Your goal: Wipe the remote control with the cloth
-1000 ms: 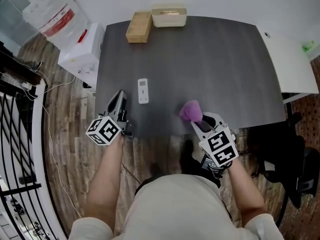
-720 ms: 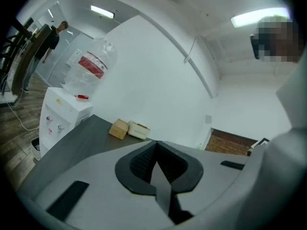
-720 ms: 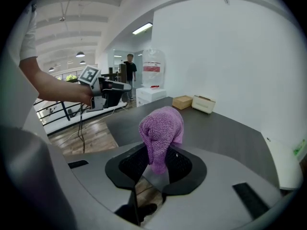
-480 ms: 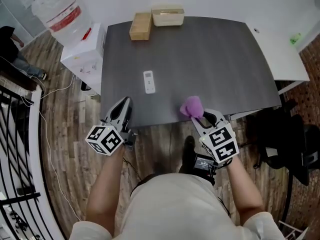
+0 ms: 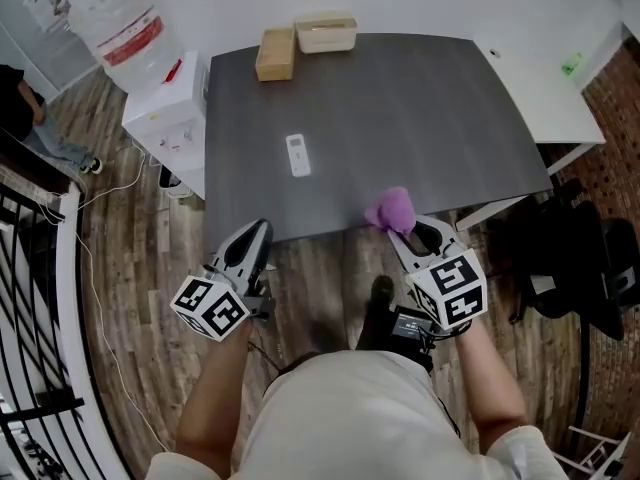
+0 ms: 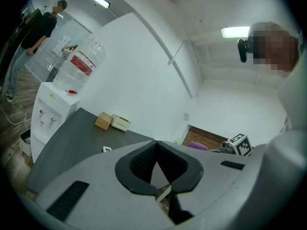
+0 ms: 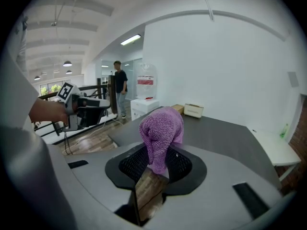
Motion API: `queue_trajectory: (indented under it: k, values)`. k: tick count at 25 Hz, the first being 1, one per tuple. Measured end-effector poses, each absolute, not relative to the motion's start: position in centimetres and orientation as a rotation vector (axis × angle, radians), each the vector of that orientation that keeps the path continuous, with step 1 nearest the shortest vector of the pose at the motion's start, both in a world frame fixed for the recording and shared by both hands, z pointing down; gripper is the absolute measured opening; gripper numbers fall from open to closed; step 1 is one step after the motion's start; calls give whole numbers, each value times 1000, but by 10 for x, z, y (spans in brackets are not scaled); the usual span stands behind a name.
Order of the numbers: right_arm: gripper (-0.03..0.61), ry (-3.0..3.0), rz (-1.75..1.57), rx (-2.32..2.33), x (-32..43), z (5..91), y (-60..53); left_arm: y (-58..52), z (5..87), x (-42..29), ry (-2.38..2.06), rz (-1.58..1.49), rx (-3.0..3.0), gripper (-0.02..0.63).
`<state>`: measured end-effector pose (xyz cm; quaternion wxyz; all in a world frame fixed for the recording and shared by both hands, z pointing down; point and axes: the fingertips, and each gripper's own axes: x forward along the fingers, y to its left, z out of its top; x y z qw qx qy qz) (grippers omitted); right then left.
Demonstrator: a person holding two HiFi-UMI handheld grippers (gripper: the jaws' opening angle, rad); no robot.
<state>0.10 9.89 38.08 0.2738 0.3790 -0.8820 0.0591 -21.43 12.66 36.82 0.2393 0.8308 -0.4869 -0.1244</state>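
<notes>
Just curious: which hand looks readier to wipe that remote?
Right: the right gripper clamps the purple cloth; the left gripper is shut, empty. The remote control lies on the table.

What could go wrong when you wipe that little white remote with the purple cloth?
The purple cloth is a bunched wad pinched in the jaws of the right gripper, so it might slip out. The remote lies loose on the table, and the left gripper is shut and away from it, so a wipe could push the remote along.
</notes>
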Motion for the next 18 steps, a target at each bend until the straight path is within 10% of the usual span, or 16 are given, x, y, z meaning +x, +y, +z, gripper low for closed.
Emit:
queue_trajectory:
  k: [18]
  values:
    - [104, -2489, 410, 994, 85, 357, 149, 238, 373, -119, -1313, -257, 2149, 3]
